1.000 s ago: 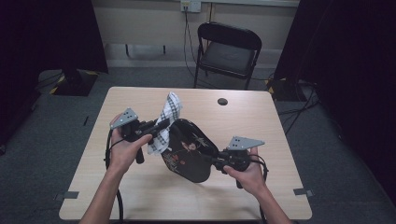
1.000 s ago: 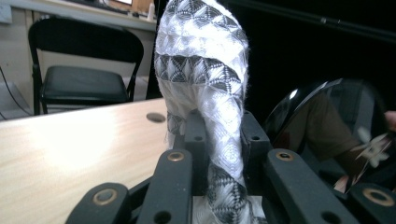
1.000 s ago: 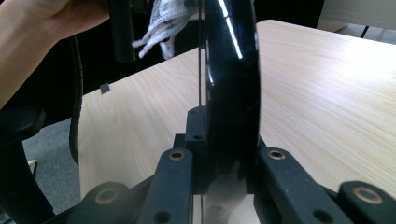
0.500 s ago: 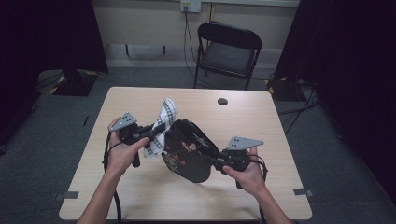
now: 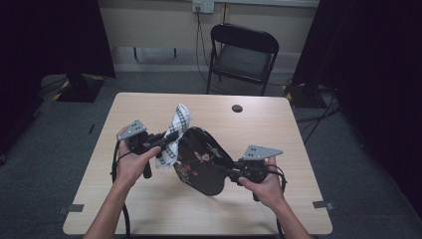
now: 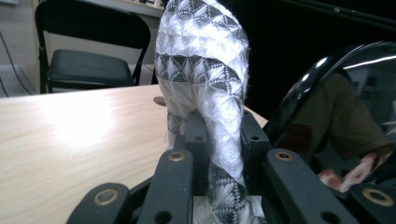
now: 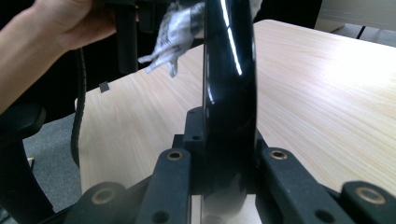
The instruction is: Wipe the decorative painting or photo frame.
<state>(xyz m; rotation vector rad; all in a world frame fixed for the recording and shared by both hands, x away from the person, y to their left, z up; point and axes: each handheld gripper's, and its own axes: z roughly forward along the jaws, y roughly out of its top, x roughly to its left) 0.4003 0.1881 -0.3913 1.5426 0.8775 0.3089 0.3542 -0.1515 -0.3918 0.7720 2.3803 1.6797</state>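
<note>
In the high view, the left gripper (image 5: pixel 166 141) sits over the left half of the table (image 5: pixel 298 149), held in the person's left hand (image 5: pixel 130 164). Its jaws are clamped on a black-and-white patterned cloth (image 5: pixel 174 134), which bunches between them, sticks up past the tips and hangs down below. The left gripper view shows the same cloth (image 6: pixel 205 93) pinched between the black jaws and rising as a twisted column, with the glossy rim of the plate (image 6: pixel 317 88) just to its right. The cloth touches the upper left edge of a black plate (image 5: pixel 201 162) with a flower pattern, which is tilted and held up off the tabletop near the middle of the table. To the right, the right gripper (image 5: pixel 231 173), in the right hand (image 5: pixel 263 186), is clamped on the plate's lower right rim. In the right gripper view the plate (image 7: pixel 229 93) stands edge-on between the jaws, and the cloth (image 7: pixel 175 35) hangs farther off beside its top. Beyond the table's far edge stands a black folding chair (image 5: pixel 244 55), and a small dark round hole (image 5: pixel 237 108) marks the tabletop near the far side.
</note>
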